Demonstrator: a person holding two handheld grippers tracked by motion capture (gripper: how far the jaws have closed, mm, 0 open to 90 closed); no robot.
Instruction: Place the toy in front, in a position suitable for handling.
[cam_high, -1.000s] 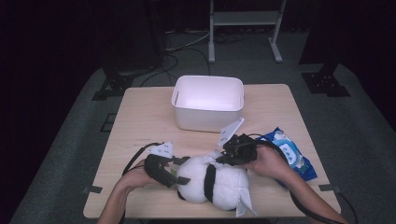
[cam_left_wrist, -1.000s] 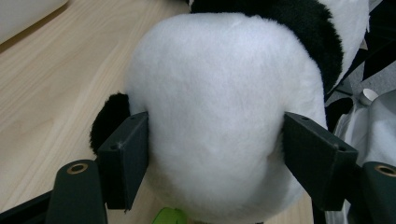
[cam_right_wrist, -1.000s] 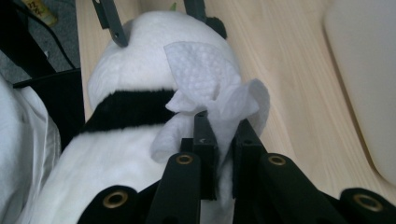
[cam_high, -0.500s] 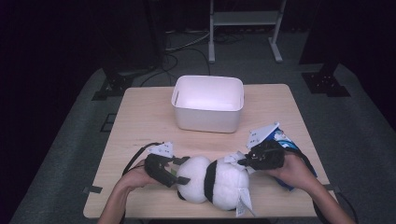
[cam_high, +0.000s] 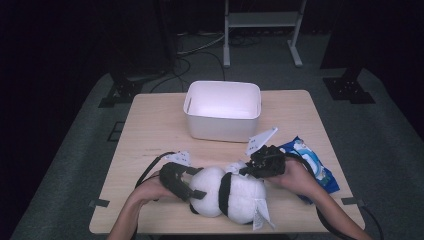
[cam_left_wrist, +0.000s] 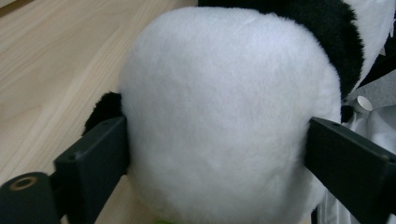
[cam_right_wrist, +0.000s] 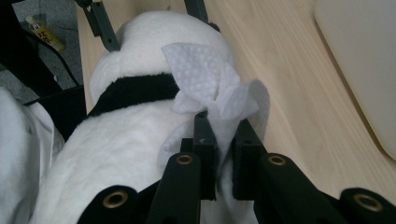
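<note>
We held the panda (cam_high: 227, 195) on its side near the table's (cam_high: 150, 130) front edge. Our left gripper (cam_high: 186, 184) came in level from the left — its jaws, just opening, flanked the white head, seemingly against the fur. Our right gripper (cam_right_wrist: 219, 140) was clenched on a wipe (cam_right_wrist: 210, 86) — laid on the panda's back, forearm angled in from the right.

plush panda (cam_left_wrist: 229, 116) between fingers (cam_left_wrist: 93, 158); widening | on table (cam_left_wrist: 51, 60)
</note>
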